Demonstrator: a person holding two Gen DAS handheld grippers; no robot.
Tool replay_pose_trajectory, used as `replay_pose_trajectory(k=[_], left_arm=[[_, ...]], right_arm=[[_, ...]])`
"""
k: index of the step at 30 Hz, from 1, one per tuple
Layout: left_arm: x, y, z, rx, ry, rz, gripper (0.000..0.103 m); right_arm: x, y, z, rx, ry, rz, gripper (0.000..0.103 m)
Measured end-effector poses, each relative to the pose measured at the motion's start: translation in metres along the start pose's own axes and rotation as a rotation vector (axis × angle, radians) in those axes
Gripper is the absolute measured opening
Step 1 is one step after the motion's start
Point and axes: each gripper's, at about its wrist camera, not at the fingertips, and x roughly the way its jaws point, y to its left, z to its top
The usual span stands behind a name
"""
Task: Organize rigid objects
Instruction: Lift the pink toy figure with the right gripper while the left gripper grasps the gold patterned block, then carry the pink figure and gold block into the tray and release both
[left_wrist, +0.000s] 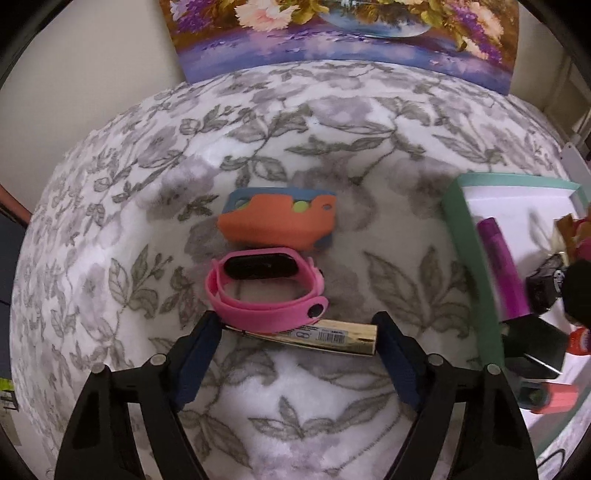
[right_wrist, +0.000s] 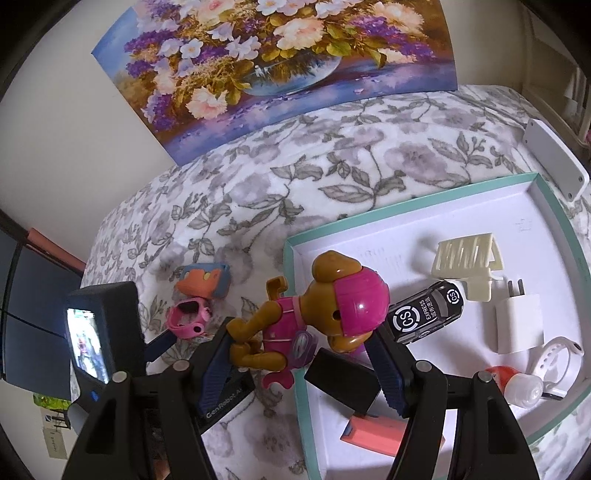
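Floral blanket carries a gold tube between left gripper fingers.

Floral blanket: fuzzy, matt cloth. Pink watch band: smooth, rubbery. Toy dog: glossy hard plastic.

blanket: grey floral on white | watch band: pink | tray rim: teal
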Motion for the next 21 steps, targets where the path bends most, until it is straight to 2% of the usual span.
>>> replay_pose_trajectory(k=[4, 9, 21], left_arm=[[-0.002, -0.005, -0.001, 0.009, 0.038, -0.011, 0.083], [-0.023, 0.001, -0.003, -0.043, 0.059, -0.1, 0.083], [-0.088, -0.023, 0.0, -0.029, -0.071, -0.141, 0.083]], right_arm=[[-0.001, -0.002, 0.0, 0.008, 0.001, -0.001, 0.072], [-0.005, -0.006, 0.0, 0.018, -0.004, -0.001, 0.072], [-0.031, -0.053, 0.009, 0.088, -0.049, -0.076, 0.072]])
